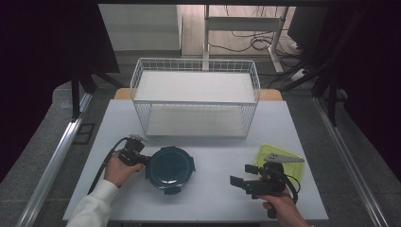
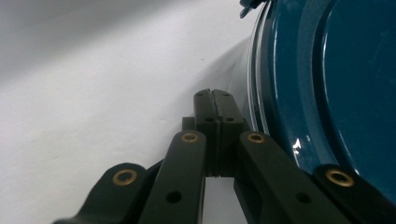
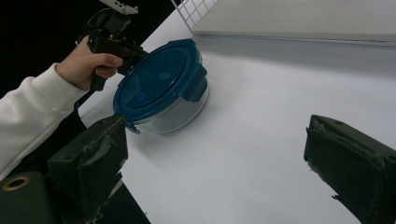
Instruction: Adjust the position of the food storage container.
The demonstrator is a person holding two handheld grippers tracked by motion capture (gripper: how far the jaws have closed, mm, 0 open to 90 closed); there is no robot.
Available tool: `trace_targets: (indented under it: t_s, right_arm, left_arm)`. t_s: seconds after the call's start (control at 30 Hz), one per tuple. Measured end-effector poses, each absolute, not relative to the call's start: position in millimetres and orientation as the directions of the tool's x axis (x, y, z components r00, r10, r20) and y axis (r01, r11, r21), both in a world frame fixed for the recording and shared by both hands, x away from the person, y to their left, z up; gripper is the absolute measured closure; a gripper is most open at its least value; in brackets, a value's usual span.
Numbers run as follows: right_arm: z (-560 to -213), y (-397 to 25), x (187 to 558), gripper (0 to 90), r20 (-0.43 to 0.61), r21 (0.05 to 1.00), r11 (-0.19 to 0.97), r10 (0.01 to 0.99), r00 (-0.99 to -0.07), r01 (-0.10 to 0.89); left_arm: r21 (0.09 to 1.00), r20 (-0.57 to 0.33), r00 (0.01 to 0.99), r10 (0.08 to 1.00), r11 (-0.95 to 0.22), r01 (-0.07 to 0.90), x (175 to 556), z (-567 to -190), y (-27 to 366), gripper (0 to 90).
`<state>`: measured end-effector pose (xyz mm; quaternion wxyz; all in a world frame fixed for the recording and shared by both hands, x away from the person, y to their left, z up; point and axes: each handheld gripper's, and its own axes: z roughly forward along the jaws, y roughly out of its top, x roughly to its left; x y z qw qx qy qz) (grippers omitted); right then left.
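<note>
A round clear container with a dark blue clip lid sits on the white table at the front left. My left gripper is shut, its tips against the container's left side; in the left gripper view the closed jaws lie beside the lid's rim with nothing visible between them. My right gripper hovers open at the front right, well apart from the container. Its view shows the container and the other hand's gripper beyond its spread pads.
A white wire two-level rack stands at the back middle of the table. A lime-green flat piece lies by the right edge behind my right gripper. Bare tabletop lies between the container and the right gripper.
</note>
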<state>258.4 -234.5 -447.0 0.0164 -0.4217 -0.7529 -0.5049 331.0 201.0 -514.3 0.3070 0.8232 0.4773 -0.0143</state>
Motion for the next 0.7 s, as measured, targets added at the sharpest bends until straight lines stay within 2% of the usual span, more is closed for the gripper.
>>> trace_targets:
  t_s: [0.7]
  right_arm:
    - [-450.5, -234.9, 259.7, 7.1, 0.436, 0.741, 0.146, 0.638, -0.635, 0.655]
  left_arm:
    - [0.488, -0.336, 0.568, 0.751, -0.377, 0.787, 330.7, -513.9, 167.8, 90.0]
